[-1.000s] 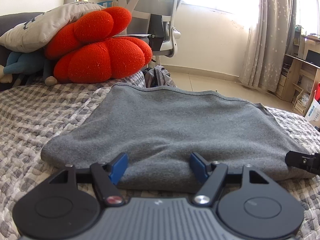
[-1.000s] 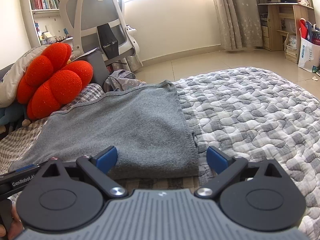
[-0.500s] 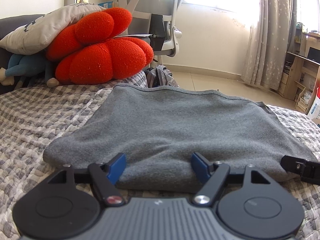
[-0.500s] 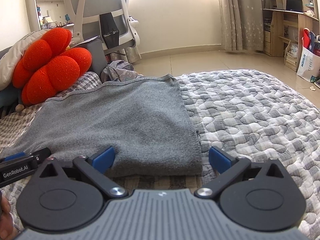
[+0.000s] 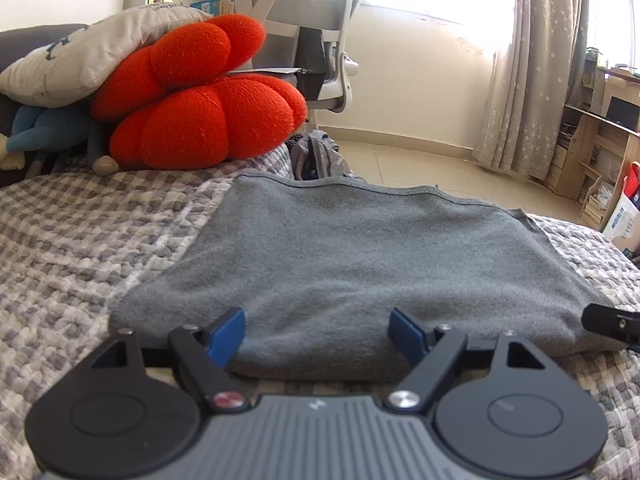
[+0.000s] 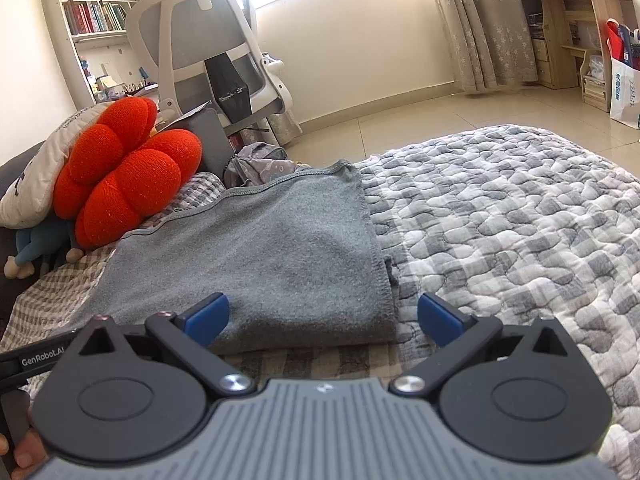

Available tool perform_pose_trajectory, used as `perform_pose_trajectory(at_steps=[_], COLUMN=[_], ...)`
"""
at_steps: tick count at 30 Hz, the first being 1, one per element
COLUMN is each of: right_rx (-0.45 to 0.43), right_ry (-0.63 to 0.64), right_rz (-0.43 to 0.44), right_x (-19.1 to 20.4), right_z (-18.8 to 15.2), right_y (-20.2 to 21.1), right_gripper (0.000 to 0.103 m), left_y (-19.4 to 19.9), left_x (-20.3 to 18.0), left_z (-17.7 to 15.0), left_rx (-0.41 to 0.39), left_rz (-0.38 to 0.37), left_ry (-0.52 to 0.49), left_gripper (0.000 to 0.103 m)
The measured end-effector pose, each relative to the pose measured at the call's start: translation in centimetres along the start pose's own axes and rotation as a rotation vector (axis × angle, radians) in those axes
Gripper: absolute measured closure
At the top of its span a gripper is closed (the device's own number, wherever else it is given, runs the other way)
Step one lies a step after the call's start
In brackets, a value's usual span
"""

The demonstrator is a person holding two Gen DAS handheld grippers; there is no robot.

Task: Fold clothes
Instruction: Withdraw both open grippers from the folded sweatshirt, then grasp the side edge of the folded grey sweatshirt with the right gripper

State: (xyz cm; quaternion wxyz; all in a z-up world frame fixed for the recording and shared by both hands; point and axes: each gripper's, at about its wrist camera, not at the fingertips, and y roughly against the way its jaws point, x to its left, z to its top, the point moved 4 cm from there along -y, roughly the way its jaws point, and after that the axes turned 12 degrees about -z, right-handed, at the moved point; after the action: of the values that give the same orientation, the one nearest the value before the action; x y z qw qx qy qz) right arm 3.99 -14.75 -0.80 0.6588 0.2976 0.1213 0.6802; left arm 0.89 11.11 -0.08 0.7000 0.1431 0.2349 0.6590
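A grey folded garment (image 5: pixel 360 264) lies flat on the quilted bed, its folded edge towards me; it also shows in the right wrist view (image 6: pixel 256 264). My left gripper (image 5: pixel 318 330) is open and empty, its blue fingertips level with the garment's near edge, left of middle. My right gripper (image 6: pixel 322 316) is open and empty at the garment's near right corner, one fingertip over the cloth, the other over the quilt. The right gripper's tip (image 5: pixel 612 322) shows at the right edge of the left wrist view.
A red flower cushion (image 5: pixel 200 100) and a grey pillow (image 5: pixel 96 52) lie at the bed's far left. An office chair (image 6: pixel 208 60) and a bag (image 6: pixel 260 162) stand beyond the bed. The checked quilt (image 6: pixel 500 220) spreads to the right.
Both grippers have drawn back slightly and risen from the garment's near edge; the right wrist view tilted up and turned a little. The garment has not moved.
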Motion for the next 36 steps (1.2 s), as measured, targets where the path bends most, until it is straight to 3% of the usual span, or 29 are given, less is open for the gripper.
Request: perform_pose_trajectory(at_steps=[3,5,10,14,16,20,23,25,29,34,36], right_rx=[0.017,0.029,0.079,0.118,0.119,0.082,0.07,0.066,0.064,0.055,0.048], right_ry=[0.021,0.028,-0.15,-0.301,-0.342,-0.328,-0.379,-0.4,-0.45,-0.409,-0.423], right_rz=[-0.014,-0.024,0.102,0.214,0.244,0.201,0.109,0.071,0.105,0.099,0.091], right_x=[0.2,0.1,-1.8,-3.2,-3.3,-2.2,-1.9,-1.8,-2.0,-0.8,-0.6], right_z=[0.0,-0.3,-0.9,-0.6,-0.3,0.1,0.2,0.1,0.1,0.6,0.7], right_y=[0.3,1.1,2.9,3.1,2.7,2.3,2.2,2.2,1.6,0.5,0.1], right_gripper=[0.001,0.001,0.001,0.0,0.0,0.002,0.02,0.023,0.023,0.025,0.034], left_y=[1.2,1.2,1.5,3.1,3.9,4.8,2.7,1.1,-1.7,-2.9,-2.9], left_x=[2.9,4.9,8.7,8.5,6.5,0.8,-3.0,-4.2,-5.2,-3.1,-3.6], left_z=[0.5,0.2,-0.3,0.2,0.6,1.4,1.5,1.6,0.6,-0.4,-0.6], left_rx=[-0.022,0.004,0.039,-0.015,-0.05,-0.123,-0.077,-0.052,0.019,0.074,0.07], left_rz=[0.081,0.107,0.136,0.216,0.173,0.113,0.073,0.038,-0.01,-0.061,-0.047], left_ry=[0.018,0.045,0.156,0.156,0.091,-0.122,-0.229,-0.217,-0.166,0.001,-0.019], left_gripper=[0.016,0.016,0.016,0.016,0.016,0.012,0.01,0.01,0.009,0.002,0.002])
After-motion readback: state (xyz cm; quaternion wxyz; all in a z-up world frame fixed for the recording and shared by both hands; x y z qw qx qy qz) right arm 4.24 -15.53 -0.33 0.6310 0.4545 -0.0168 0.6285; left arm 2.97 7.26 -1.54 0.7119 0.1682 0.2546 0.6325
